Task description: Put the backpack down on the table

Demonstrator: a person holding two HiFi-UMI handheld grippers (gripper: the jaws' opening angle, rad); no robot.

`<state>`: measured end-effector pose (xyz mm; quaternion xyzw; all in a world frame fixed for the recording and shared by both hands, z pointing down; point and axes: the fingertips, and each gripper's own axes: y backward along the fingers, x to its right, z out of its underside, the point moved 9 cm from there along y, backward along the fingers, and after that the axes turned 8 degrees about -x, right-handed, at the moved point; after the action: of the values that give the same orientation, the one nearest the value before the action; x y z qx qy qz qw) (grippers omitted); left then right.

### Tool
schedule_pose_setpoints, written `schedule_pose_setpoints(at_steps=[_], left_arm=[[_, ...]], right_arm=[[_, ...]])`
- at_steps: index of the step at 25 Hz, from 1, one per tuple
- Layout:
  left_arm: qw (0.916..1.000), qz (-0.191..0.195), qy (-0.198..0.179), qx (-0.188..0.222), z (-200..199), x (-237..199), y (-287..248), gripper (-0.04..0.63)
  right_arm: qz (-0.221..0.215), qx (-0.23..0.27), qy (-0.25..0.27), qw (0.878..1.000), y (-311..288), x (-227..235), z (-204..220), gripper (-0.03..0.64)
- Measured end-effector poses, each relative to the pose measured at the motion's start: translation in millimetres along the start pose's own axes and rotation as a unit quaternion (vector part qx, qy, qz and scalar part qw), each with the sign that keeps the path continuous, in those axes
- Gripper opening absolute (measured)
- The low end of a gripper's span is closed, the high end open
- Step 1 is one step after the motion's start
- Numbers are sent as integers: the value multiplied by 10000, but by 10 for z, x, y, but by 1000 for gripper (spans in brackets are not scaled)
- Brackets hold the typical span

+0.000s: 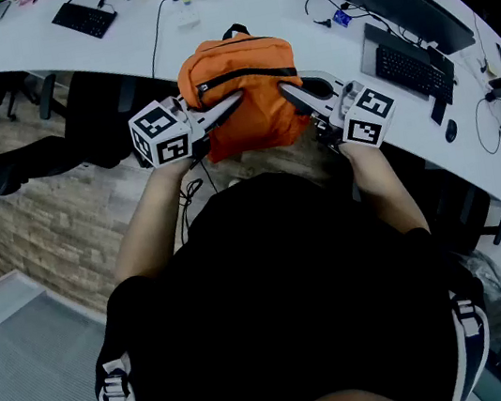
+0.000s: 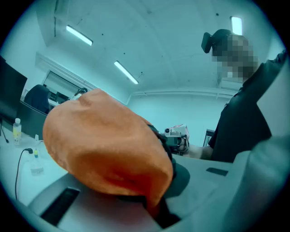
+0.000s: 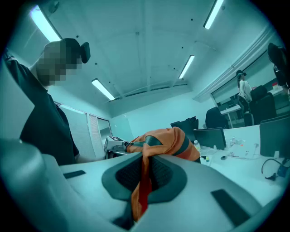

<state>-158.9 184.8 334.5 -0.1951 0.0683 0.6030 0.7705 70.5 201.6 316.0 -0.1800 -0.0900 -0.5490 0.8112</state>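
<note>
- Head view: an orange backpack [image 1: 242, 91] sits between two grippers at the near edge of a curved white table [image 1: 146, 31]. Whether it rests on the table is unclear. The left gripper [image 1: 236, 102] bites its left side and the right gripper [image 1: 285, 90] its right side.
- Left gripper view: the jaws are almost together, clamped on a fold of the backpack's fabric, which bulges above them.
- Right gripper view: the jaws pinch a thin orange fold, with the backpack's bulk just beyond the tips.

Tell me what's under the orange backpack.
The backpack, pinched by the left gripper and right gripper, overlaps the edge of the white desk and the floor. The spot directly beneath it is covered, so contact with the desk can't be judged.
</note>
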Motion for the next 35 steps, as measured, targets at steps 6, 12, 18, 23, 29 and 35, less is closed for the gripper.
schedule_pose_setpoints(at_steps=[6,12,18,23,29,35], left_arm=[[9996,-193,182,-116,33,72,-46,35],[9991,-250,273,-197,86,57,-14,35],[9994,-155,199,-227,53,-8,75,32],[9996,-86,82,-243,6,-53,177,32],[9997,13,-25,-226,4,-118,348,32],[9996,4,-125,-248,-2,-120,467,32]], right_arm=[[61,-58,13,10000,52,-69,45,26],[154,-128,-77,9998,-6,-80,96,26],[260,-29,-159,9995,-103,-71,86,26],[353,36,-183,9992,-199,-93,70,28],[498,58,-206,9985,-367,-156,62,28],[596,27,-201,9980,-469,-244,70,28]])
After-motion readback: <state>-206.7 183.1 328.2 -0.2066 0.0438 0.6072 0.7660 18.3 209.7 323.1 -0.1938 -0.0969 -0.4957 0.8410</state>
